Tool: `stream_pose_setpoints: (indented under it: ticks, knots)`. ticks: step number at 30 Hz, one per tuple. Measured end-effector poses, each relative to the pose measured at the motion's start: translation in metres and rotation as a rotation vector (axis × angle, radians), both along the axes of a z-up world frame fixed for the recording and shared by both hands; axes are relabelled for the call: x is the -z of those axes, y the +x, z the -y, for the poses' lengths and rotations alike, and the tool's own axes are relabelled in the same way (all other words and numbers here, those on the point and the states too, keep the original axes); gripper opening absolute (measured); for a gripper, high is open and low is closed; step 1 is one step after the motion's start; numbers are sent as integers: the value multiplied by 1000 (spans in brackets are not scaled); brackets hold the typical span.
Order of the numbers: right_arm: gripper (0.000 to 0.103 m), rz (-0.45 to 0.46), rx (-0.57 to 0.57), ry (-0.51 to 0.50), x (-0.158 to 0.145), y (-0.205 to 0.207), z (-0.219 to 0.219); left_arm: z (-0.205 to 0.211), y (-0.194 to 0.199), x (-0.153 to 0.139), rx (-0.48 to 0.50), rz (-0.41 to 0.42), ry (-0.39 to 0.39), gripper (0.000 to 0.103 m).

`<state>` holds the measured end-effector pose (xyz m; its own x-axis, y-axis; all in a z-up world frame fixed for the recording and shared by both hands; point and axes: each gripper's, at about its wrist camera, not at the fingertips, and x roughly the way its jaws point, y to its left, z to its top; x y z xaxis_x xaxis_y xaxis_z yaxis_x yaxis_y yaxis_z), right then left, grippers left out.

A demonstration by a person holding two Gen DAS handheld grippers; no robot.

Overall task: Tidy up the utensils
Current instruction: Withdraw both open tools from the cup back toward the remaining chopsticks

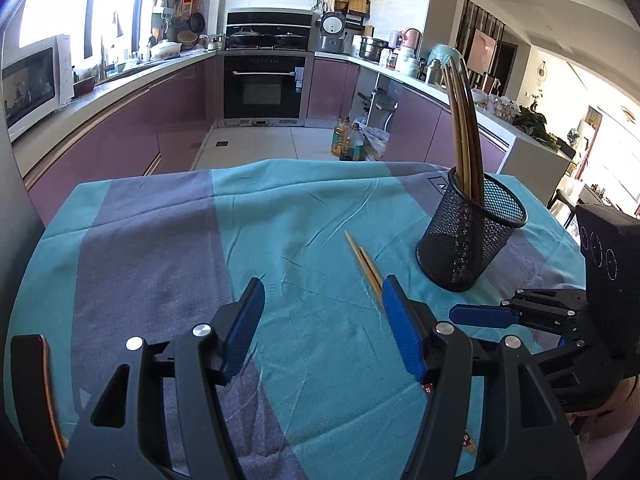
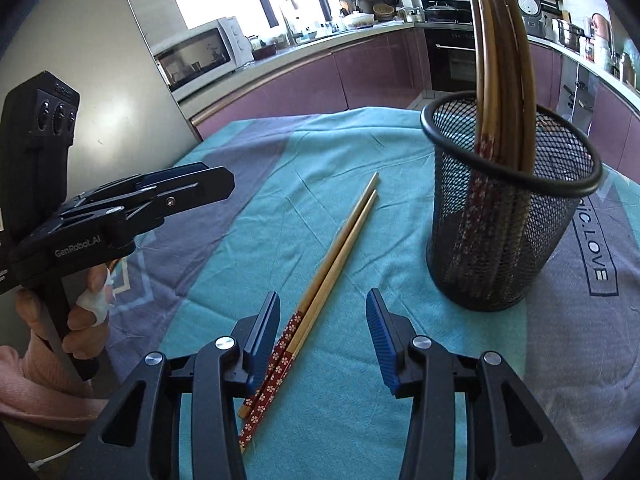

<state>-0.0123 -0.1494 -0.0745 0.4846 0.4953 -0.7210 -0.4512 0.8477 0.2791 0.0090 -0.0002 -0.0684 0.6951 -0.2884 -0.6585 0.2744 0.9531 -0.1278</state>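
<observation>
The cloth (image 2: 352, 420) under the right claw (image 2: 322, 340) looks like matt, creased woven fabric. Chopsticks (image 2: 332, 264) between its ribbed blue pads (image 2: 378, 332) are pale, smooth wood. Beyond it to the right, the holder (image 2: 500, 256) is black wire mesh.

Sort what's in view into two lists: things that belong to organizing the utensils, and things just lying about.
Belongs to the job:
- loose chopsticks on the cloth
- mesh holder
- chopsticks in the holder

Just lying about:
- microwave
- oil bottles
- rice cooker

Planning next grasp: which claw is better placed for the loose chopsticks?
Right. The right claw is open with the chopsticks between its fingers; the left claw sits beside them.
</observation>
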Motion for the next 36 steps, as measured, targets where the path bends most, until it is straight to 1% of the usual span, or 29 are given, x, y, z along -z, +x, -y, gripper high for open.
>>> stream_pose_setpoints:
  ticks: [7,13,19,36]
  knots:
    - [42,-14,18,-27,11,0,-6,11,-2,8,8,-22,11,60]
    - [42,-17,22,-38,15,1,-7,13,1,11,12,-39,7,60]
    - [42,-3,19,-66,15,1,-12,16,3,14,14,-43,11,60]
    - [42,14,25,-91,15,-1,-14,19,3,19,20,-46,13,60]
